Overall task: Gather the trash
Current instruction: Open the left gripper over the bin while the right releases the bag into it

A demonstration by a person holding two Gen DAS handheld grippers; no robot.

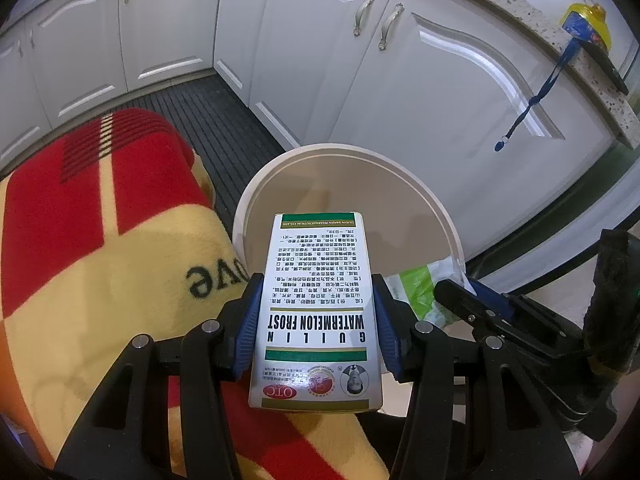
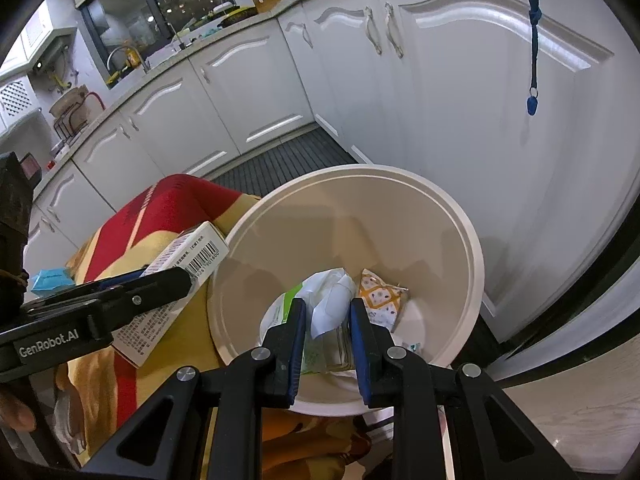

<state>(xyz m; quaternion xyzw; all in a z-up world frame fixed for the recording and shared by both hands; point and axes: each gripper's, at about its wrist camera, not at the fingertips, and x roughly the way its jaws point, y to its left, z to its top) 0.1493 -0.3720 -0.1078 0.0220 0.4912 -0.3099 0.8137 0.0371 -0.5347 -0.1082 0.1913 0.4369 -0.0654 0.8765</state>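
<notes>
A white medicine box (image 1: pixel 316 300) with green stripes is clamped between the blue pads of my left gripper (image 1: pixel 318 284). It is held above a red and yellow blanket (image 1: pixel 100 220), its far end at the rim of a round white bin (image 1: pixel 248 196). My right gripper (image 2: pixel 327 306) is shut on a crumpled green and white wrapper (image 2: pixel 328 290) over the bin's (image 2: pixel 472 248) near side. A yellow patterned packet (image 2: pixel 382 298) lies inside the bin. In the right wrist view the left gripper (image 2: pixel 168 280) and its box (image 2: pixel 192 252) show at the left.
White cabinet doors (image 1: pixel 440 80) curve behind and to the right of the bin. A dark ribbed mat (image 2: pixel 280 160) covers the floor beyond. A blue lanyard (image 2: pixel 534 40) hangs from the counter edge. A small blue packet (image 2: pixel 50 280) lies at the blanket's left.
</notes>
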